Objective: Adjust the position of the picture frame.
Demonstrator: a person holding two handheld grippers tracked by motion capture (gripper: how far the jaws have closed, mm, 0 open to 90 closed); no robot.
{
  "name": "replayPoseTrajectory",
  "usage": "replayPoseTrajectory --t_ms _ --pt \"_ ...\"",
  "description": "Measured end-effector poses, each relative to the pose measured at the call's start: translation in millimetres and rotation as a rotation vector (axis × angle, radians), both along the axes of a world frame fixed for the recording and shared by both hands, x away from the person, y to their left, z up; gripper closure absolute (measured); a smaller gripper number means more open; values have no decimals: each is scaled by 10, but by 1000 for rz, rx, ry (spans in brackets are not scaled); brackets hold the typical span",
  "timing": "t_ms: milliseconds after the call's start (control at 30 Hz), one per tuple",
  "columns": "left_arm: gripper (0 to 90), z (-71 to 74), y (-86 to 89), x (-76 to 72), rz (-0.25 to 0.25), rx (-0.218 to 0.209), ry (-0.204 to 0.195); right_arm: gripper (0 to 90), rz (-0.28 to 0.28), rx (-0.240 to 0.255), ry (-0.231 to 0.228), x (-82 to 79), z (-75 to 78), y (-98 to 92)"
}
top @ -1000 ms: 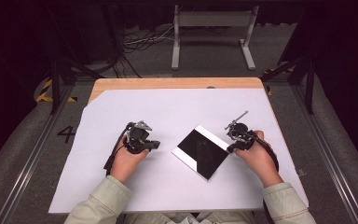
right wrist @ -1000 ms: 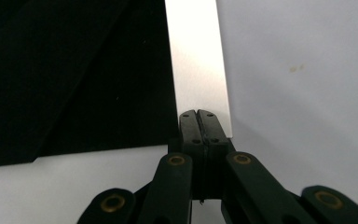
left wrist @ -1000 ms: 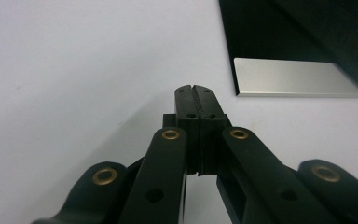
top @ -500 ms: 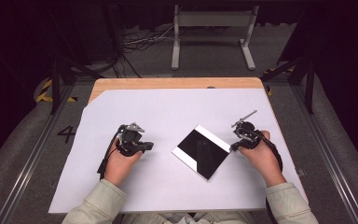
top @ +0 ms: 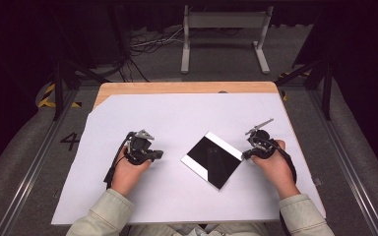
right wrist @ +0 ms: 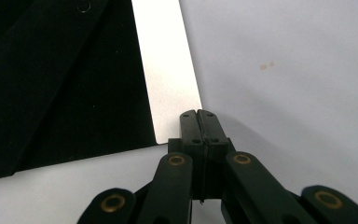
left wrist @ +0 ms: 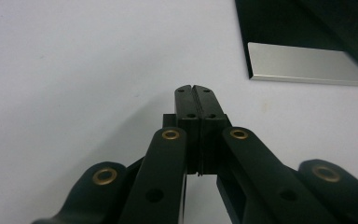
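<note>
Tongs, left (left wrist: 196,88) and right (right wrist: 197,113), clenched empty beside glossy square black panel (top: 211,160)

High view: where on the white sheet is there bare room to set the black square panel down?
The white sheet is bare from the black square panel back to the wooden edge, and left of the left tongs. It is crowded between the panel and the right tongs, whose tips sit at its corner.

Black square panel (top: 212,159) with pale strip; flat, turned cornerwise, on white sheet (top: 177,118).
</note>
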State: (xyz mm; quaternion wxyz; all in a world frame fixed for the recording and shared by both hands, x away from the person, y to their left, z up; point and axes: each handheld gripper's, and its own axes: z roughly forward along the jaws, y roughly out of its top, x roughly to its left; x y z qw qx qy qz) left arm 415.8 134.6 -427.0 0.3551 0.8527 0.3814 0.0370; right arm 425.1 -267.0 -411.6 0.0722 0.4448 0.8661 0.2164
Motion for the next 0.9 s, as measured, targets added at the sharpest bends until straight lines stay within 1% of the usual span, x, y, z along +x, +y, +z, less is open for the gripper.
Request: replayPoseTrajectory --t_ms 33,133,200,300,533,633,767,833,900 --pt "900 -1 -7 -1 0 -1 1 900 -10 45 -13 7 -26 -24" --pt "900 -4 -12 0 -1 -1 2 900 -13 82 -31 35 -53 -15" --pt "900 -9 -15 5 -1 1 3 900 -12 87 -37 49 -58 1" --pt "900 -15 -14 10 -1 2 5 900 1 81 -58 113 -65 106" --pt "900 -16 2 3 2 -3 8 900 39 88 -74 250 -81 314" --pt "900 -15 7 -2 2 -3 6 900 49 103 -71 299 -88 373" --pt "900 -16 7 -9 2 0 5 900 56 146 -62 358 -111 425" --pt "900 -18 4 -10 3 1 6 900 64 153 -65 379 -117 463" --pt "900 -19 4 -10 3 1 7 900 72 148 -71 398 -118 510"
